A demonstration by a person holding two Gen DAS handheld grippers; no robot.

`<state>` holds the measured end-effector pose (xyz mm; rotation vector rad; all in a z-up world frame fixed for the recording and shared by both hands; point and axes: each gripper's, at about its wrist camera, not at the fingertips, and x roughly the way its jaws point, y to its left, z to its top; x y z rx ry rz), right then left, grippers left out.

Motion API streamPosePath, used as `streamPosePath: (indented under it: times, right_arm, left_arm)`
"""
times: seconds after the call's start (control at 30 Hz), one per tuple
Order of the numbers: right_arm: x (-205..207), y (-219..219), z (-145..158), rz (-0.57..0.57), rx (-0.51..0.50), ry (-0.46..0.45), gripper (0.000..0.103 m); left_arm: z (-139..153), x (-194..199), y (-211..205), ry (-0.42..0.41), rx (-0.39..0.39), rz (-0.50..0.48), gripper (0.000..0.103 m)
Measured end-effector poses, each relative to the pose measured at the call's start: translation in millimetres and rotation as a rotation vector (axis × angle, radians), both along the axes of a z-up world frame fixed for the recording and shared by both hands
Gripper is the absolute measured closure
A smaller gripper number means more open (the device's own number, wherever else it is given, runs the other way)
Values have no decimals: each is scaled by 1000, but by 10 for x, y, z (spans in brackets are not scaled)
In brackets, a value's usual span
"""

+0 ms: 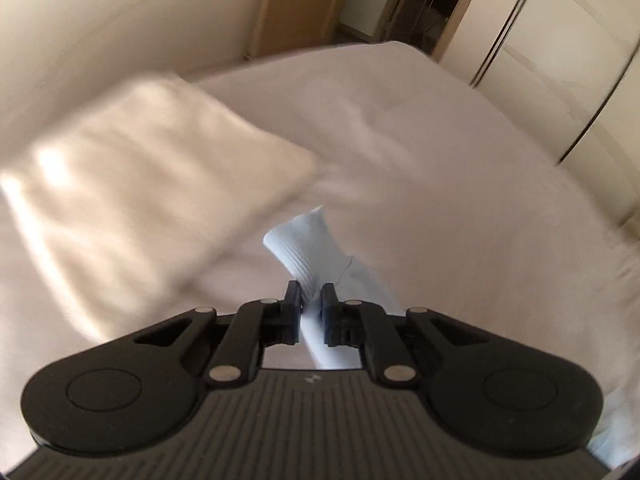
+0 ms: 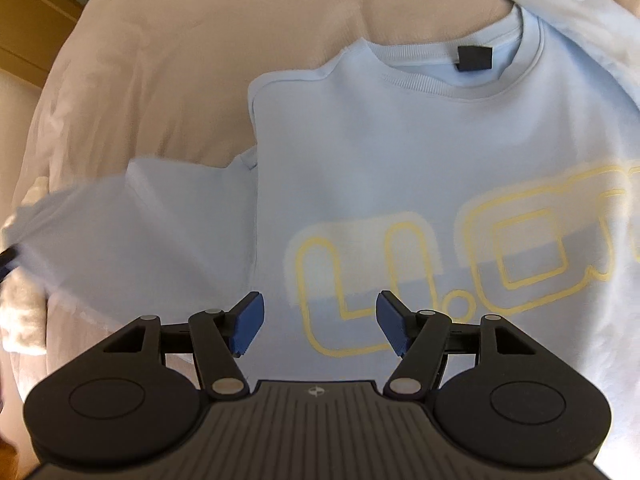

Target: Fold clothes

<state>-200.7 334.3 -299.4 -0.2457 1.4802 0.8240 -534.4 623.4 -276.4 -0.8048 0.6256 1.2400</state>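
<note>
Pale bed (image 2: 160, 60), pillow (image 1: 140, 184) at ten o'clock. Sweatshirt (image 2: 400, 152) spread face-up. Left gripper (image 1: 311, 300) clamped on cuff (image 1: 308, 248); right gripper (image 2: 319, 320) wide, empty. Sleeve fold in hand; next, probably carrying the cuff across the chest.

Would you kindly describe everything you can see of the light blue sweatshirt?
The light blue sweatshirt lies front up on the bed sheet. It has a ribbed crew collar, a dark tag inside the neck and yellow-outlined lettering across the chest. It looks like soft knit. One sleeve stretches sideways, its ribbed cuff pinched in the left tongs. The open right tongs hover above the chest.
</note>
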Motion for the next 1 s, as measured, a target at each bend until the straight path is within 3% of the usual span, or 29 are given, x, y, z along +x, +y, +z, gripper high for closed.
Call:
streamPosePath:
  times: [0.13,0.2,0.27,0.37,0.47,0.53,0.67,0.73,0.83,1.0]
  right_arm:
    - [-16,-99,-4,25,7,7,38]
    - [-20,-162,11,53,5,-5,38]
    - [-16,-240,46,91,1,-31,38]
    - [128,-515,152,119,2,-91,34]
    - [389,-952,212,92,-46,-146,33]
    - [609,-1217,216,96,-78,-239,34]
    - [1008,-1517,224,197,-122,-472,36]
    - [1194,-1556,227,263,-97,-563,40]
    - [1459,-1506,155,386,-56,-648,44]
    - [1572,-1296,-32,562,-1,-758,44]
  left_arm:
    - [-803,-122,-81,208,-234,23,88]
    - [-848,-114,-232,248,-224,54,85]
    - [-641,-121,-428,227,-203,122,76]
    - [-319,-105,-746,223,-173,180,73]
    - [-110,159,-1109,181,-204,126,73]
    - [-22,432,-1442,136,-232,59,73]
    - [-72,1197,-2059,4,-295,-105,72]
    - [-145,1619,-2311,-45,-307,-182,72]
    - [-253,2141,-2580,-87,-330,-263,72]
    - [-397,2744,-2654,-99,-351,-303,72]
